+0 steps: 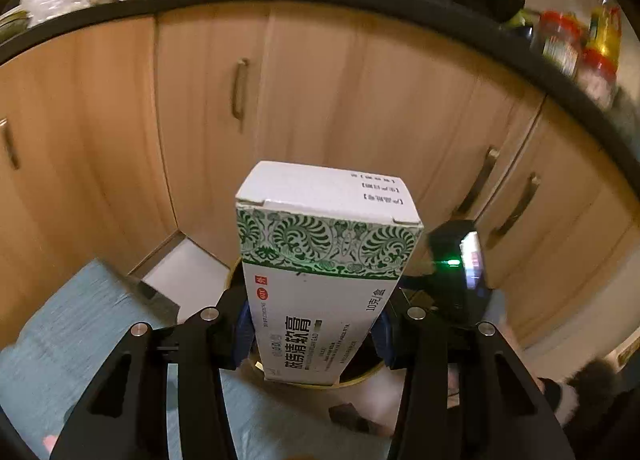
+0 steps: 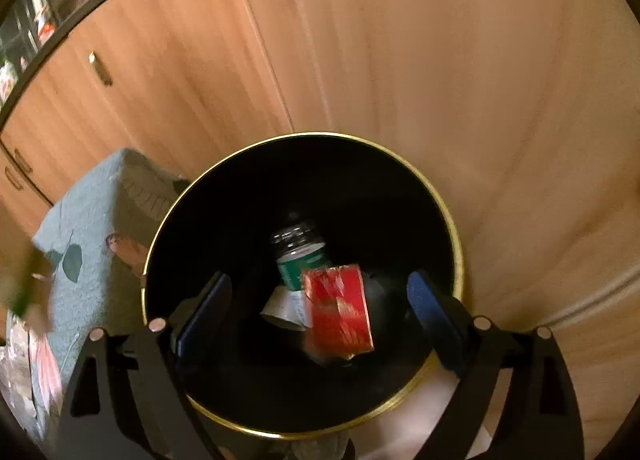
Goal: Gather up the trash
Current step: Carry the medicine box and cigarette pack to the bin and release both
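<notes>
1. Trash is in two places: a white and green medicine box [image 1: 326, 272] sits clamped between the blue pads of the left gripper [image 1: 316, 334], and a red packet [image 2: 338, 310] is inside the mouth of the black bin [image 2: 456, 232], between the spread fingers of the right gripper [image 2: 316, 300].
2. Right gripper's jaws stand wide apart and touch nothing; the red packet is blurred and seems to be falling free, though I cannot be sure it has not already landed.
3. Lower in the bin lie a green-labelled bottle [image 2: 300, 256] and a white scrap [image 2: 286, 304], so the bin already holds some rubbish.
4. In the left wrist view the gold rim of the bin shows only as a sliver at lower centre, under the box; the wooden cabinet doors [image 1: 320, 92] fill the upper half and a blue cloth [image 1: 80, 332] the lower left.
5. To do the next drop well, I would bring the box over the middle of the dark opening, not over the rim, before letting go.
6. The box is long, so tip its far end downward so it slides in instead of bridging the rim.
7. The right gripper should clear out of the mouth first, as both tools crowd the same opening.
</notes>
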Action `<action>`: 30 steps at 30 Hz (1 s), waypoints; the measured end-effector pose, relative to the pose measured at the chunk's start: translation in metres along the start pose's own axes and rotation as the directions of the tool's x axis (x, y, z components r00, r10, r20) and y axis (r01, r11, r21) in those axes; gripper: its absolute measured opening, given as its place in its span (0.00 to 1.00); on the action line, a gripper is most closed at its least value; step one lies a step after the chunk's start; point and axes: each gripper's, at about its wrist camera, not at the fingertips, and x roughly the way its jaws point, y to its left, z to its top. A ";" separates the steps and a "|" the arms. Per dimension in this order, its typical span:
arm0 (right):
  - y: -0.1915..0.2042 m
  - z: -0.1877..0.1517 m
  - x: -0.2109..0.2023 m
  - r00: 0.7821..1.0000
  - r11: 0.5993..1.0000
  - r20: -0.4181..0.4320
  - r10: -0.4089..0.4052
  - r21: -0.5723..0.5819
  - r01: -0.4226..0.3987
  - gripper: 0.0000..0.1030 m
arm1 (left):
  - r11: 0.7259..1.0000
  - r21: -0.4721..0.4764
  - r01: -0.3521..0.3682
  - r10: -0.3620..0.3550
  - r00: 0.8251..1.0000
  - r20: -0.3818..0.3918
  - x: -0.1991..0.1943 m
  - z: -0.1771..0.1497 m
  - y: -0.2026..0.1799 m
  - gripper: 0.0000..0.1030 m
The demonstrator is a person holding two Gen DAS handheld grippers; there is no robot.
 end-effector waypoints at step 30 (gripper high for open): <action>0.130 -0.027 -0.063 0.905 0.880 -0.087 0.416 -0.211 -0.425 0.90 | 0.975 -0.187 -0.122 0.135 0.989 0.062 -0.085 -0.041 0.073 0.92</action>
